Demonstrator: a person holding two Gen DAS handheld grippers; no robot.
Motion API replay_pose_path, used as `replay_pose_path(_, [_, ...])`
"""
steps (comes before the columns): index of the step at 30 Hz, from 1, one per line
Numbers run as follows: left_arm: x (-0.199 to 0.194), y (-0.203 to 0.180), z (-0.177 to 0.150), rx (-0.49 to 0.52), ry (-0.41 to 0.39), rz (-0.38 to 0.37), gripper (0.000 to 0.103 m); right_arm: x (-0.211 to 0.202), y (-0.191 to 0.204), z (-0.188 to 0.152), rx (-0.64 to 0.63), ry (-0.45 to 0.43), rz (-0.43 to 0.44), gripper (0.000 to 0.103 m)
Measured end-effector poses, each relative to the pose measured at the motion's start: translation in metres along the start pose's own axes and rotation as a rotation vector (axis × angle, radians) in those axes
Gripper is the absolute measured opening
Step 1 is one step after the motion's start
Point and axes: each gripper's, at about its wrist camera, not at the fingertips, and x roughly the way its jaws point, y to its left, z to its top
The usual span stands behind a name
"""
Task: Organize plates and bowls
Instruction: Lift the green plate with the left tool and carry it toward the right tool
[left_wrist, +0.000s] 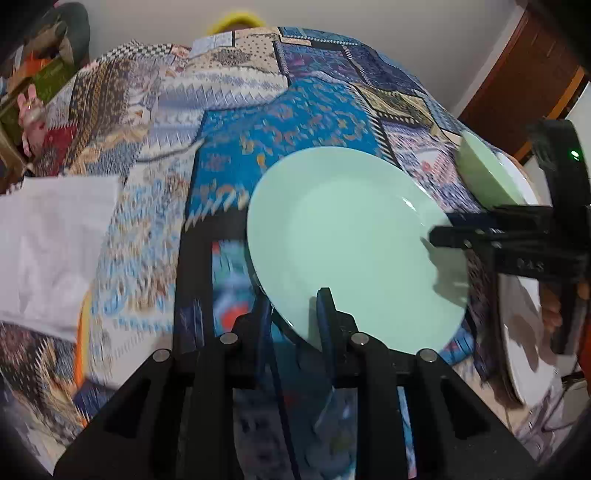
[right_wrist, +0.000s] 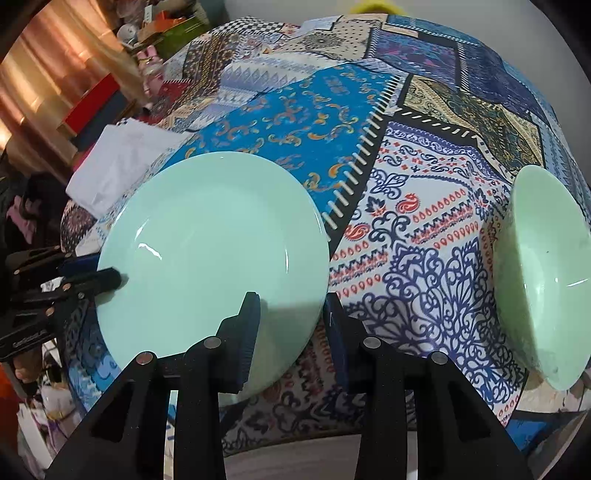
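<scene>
Patchwork cloth (right_wrist: 424, 229) w/ napkin (right_wrist: 122, 166), bowl (right_wrist: 543, 273)

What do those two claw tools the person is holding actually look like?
Both are matte black plastic. The left gripper and right gripper each have two chunky angular fingers lined with dark blue ribbed pads and round silver pins at the joints. Seen from the left wrist, the right one shows a small green light and faint embossed lettering.

table: patchwork-print cloth (right_wrist: 424, 229) in blue, white, black covers it | on cloth far left: white folded paper (left_wrist: 48, 251) | wall: plain pale wall (left_wrist: 332, 14) behind table | far right: brown wooden door (left_wrist: 524, 70) | far left: copper-toned curtain (right_wrist: 48, 62), cluttered boxes (right_wrist: 173, 26) | light: even indoor
</scene>
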Motion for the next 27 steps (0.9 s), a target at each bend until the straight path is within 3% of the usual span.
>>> replay_pose_path(5, [-0.002, 0.001, -0.008, -0.046, 0.011, -0.026, 0.024, 0.006, -0.006, 0.007, 0.04, 0.011, 0.023, 0.032])
replay_pose_path(14, [0.006, -0.002, -0.001, -0.028, -0.02, 0.022, 0.025, 0.008, -0.002, 0.008, 0.028, 0.0, 0.004, 0.027])
replay_pose_path(18, [0.003, -0.005, -0.002, -0.036, -0.034, 0.043, 0.025, 0.004, -0.006, 0.004, 0.067, -0.003, 0.037, 0.026])
replay_pose_path(27, [-0.02, -0.011, -0.005, -0.064, -0.081, 0.032, 0.025, -0.02, 0.0, -0.005, 0.064, -0.073, 0.047, 0.026])
